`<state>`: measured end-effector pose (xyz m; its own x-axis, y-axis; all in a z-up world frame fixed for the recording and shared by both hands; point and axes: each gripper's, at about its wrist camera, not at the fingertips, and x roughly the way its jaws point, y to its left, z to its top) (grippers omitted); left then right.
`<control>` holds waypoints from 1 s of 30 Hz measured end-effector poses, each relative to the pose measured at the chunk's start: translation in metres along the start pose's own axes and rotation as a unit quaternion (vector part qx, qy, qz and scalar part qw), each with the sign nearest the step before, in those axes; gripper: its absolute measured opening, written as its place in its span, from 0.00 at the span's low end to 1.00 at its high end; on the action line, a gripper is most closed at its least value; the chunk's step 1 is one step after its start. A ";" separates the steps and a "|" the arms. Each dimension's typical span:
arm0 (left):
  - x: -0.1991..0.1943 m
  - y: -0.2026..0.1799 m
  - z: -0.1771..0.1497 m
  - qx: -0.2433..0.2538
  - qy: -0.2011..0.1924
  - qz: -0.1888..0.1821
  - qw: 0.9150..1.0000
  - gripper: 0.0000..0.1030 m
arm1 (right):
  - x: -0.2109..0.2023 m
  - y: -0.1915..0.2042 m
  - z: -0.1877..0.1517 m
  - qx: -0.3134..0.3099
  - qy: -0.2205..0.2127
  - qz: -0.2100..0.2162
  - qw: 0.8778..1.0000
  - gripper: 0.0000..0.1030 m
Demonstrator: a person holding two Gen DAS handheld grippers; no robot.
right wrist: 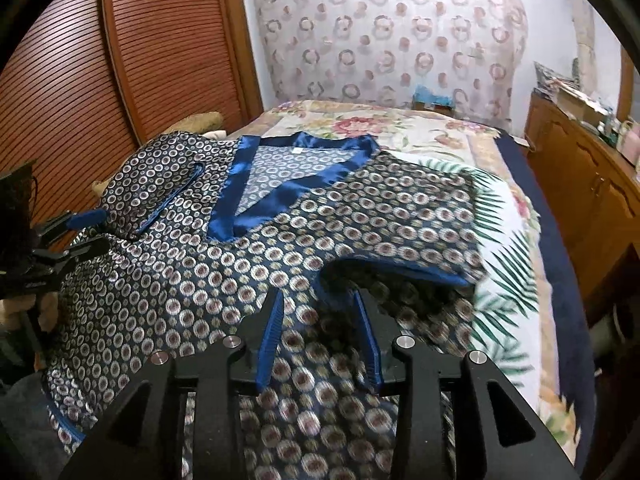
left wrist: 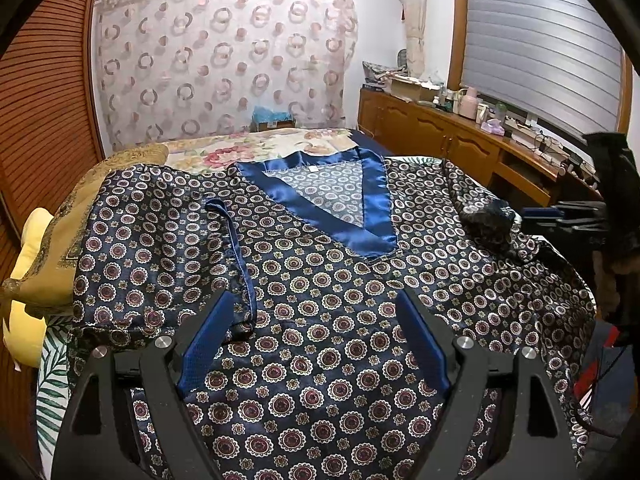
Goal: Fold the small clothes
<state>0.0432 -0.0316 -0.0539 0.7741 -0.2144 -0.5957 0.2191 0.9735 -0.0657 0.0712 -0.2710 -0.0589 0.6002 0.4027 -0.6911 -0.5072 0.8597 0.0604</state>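
A dark blue satin top with a round medallion print and a bright blue V-neck band (left wrist: 344,216) lies spread front-up on the bed; it also shows in the right wrist view (right wrist: 280,216). Its left sleeve (left wrist: 160,240) is folded in over the body. My left gripper (left wrist: 316,308) is open, low over the lower front of the top, holding nothing. My right gripper (right wrist: 318,296) is open just above the right side of the top, by the lifted right sleeve (right wrist: 400,236). In the left wrist view the right gripper (left wrist: 560,216) shows at the far right beside bunched sleeve cloth.
The bed has a floral and leaf-print cover (right wrist: 400,128). A yellow cushion (left wrist: 28,280) and gold pillow (left wrist: 80,220) lie at the left edge. A slatted wooden wardrobe (right wrist: 120,60) stands left, a wooden cabinet with clutter (left wrist: 460,128) right, a curtain (left wrist: 220,60) behind.
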 end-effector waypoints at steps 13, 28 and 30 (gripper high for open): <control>-0.001 0.018 0.004 -0.009 -0.003 0.015 1.000 0.81 | 0.026 -0.046 0.002 0.032 0.027 -0.073 0.996 0.41; 0.004 0.077 0.018 -0.022 -0.008 0.077 0.997 0.81 | 0.113 -0.024 0.072 -0.038 0.062 -0.093 0.993 0.41; 0.006 0.086 0.019 -0.024 -0.005 0.083 0.996 0.81 | 0.114 -0.019 0.078 -0.037 0.046 -0.082 0.995 0.41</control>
<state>0.0778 0.0490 -0.0474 0.8035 -0.0512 -0.5931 0.0593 0.9982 -0.0059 0.1979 -0.2165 -0.0827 0.6215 0.2257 -0.7502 -0.4533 0.8846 -0.1094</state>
